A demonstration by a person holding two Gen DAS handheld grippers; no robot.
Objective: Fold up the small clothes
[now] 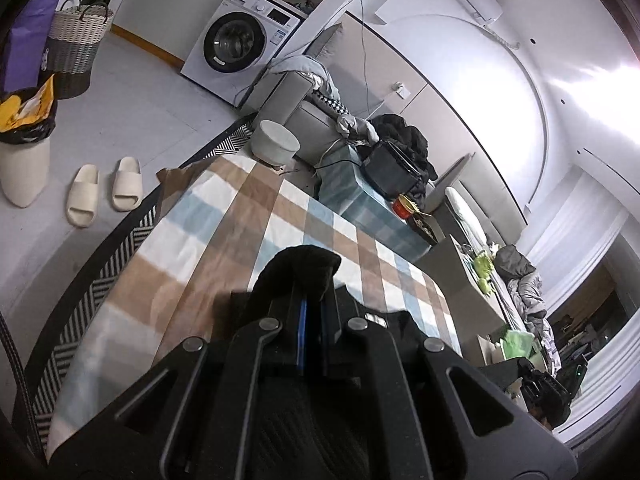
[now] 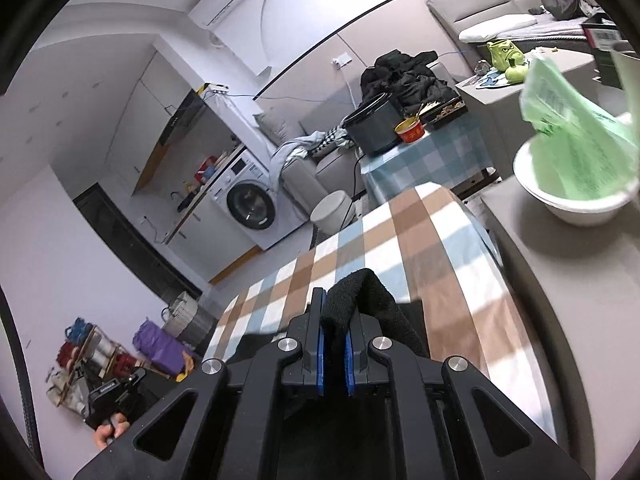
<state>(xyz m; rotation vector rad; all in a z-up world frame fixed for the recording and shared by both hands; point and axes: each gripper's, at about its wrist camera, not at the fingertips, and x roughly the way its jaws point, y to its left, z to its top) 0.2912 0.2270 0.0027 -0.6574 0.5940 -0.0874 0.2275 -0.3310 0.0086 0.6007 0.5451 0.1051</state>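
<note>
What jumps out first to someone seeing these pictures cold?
Right up front, the left gripper and the right gripper each pinch a piece of black knitted cloth above a brown, blue and white checked tablecloth. Behind stands a white front-loading washing machine.

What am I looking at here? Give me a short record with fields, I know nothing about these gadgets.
setting: a lived-in room with a washing machine
work surface: checked tablecloth
item handled: black garment
left gripper: shut on an edge of the garment
right gripper: shut on another edge
garment state: lifted off the cloth where gripped, not yet folded
nearby: white bowl with green bag
</note>
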